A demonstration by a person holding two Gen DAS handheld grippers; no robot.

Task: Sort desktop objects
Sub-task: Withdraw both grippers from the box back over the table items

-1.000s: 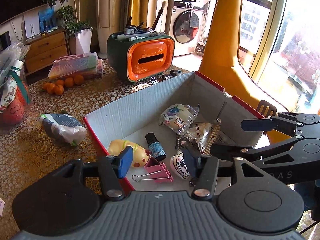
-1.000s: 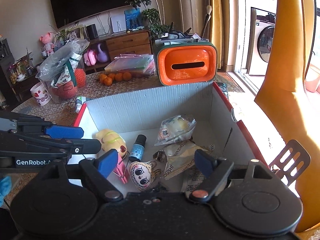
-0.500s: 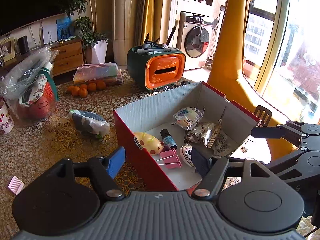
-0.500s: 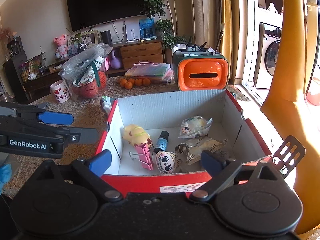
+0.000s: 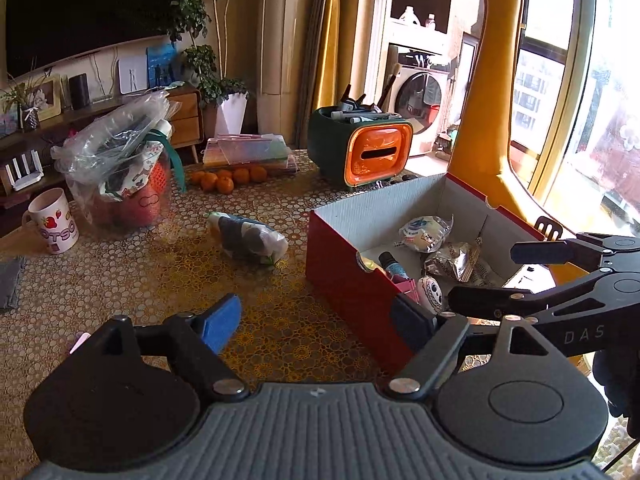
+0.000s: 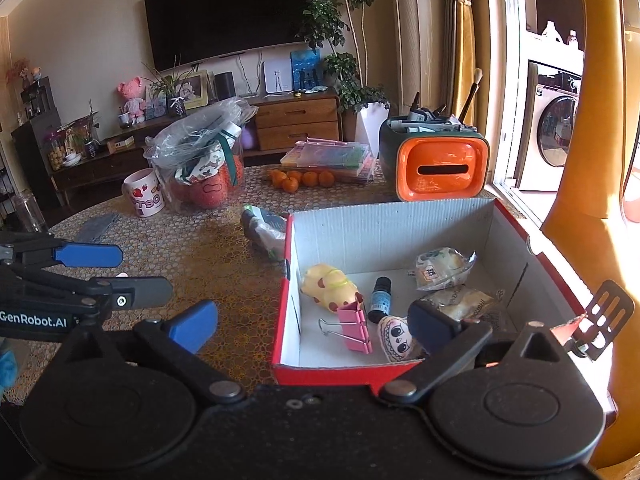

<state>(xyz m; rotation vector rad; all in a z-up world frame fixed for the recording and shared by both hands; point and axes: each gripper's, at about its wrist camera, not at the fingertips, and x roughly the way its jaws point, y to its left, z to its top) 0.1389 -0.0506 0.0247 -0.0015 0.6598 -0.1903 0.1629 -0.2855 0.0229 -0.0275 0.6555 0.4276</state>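
- Left tongs (image 5: 316, 322): lower centre of the left view, jaws opening, nothing between them, over the bare counter (image 5: 132, 276).
- Right tongs (image 6: 314, 322): lower centre of the right view, jaws opening, empty.
- Red box (image 6: 280, 320): right of centre on the counter; holds a yellow toy (image 6: 328, 286), pink binder clip (image 6: 354, 328), small dark bottle (image 6: 380, 298), face-printed pouch (image 6: 396, 338) and two snack packets (image 6: 442, 266).
- Wrapped bundle (image 5: 248, 238): centre of the left view, on the counter, left of the box.

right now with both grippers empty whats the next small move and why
Probably swing the left gripper, jaws opening with nothing between them, toward the dark wrapped packet lying loose on the patterned tabletop. It looks like the nearest unsorted item, outside the red-sided cardboard box that already holds the pink binder clip and small dark bottle.
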